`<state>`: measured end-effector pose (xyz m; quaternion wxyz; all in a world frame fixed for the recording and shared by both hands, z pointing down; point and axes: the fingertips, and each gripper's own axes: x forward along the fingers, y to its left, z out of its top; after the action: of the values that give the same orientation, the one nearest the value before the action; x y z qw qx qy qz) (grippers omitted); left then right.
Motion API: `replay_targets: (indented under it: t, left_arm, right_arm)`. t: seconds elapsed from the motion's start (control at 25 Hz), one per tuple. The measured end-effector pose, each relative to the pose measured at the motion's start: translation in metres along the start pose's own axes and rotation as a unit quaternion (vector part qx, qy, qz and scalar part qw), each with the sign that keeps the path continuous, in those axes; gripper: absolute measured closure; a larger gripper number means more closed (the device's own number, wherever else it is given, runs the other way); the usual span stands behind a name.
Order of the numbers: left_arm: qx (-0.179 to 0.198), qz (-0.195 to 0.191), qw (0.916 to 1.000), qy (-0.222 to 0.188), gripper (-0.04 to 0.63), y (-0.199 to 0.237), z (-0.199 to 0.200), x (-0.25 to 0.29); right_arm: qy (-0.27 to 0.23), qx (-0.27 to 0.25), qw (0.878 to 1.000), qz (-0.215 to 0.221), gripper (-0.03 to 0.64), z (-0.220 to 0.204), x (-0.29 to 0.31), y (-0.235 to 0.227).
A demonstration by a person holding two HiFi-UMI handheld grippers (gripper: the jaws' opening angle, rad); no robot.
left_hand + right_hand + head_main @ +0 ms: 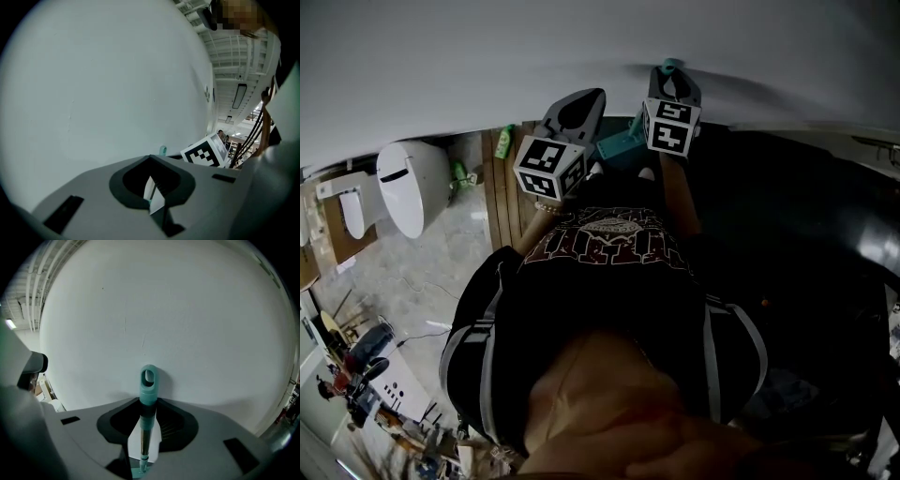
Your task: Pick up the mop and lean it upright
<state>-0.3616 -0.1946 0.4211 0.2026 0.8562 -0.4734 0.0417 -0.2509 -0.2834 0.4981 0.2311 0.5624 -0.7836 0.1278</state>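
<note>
The mop point(146, 413) stands upright right through the gap of the right gripper point(145, 439) - long axis straight up and down, the shaft centred between fingers point(133, 441) that are spread, with pale space on both sides and no pinch on it. Its top sits close against the white wall point(197, 319); whether it actually touches I cannot tell. So the right hand is the near one. The left gripper point(152, 192) hangs off to the side with its fingers drawn together to a thin dark seam and nothing in them. The leaning looks all but done, and pulling straight back along the gap should clear the shaft - any sideways drift could tip it. Looks-wise: a teal cap point(148, 379) with an oval hanging hole, a dark collar, then shiny metal; the mop's head is out of view.
</note>
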Motion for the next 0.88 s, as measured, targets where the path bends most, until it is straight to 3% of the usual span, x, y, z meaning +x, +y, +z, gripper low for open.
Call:
replay_targets:
  t: [0.88]
  left_arm:
    - [0.011, -0.065, 0.9974, 0.027, 0.558, -0.045, -0.027, 0.001]
  right_arm:
    - [-0.004, 0.0, 1.0, 0.014, 0.499, -0.04, -0.083, 0.015]
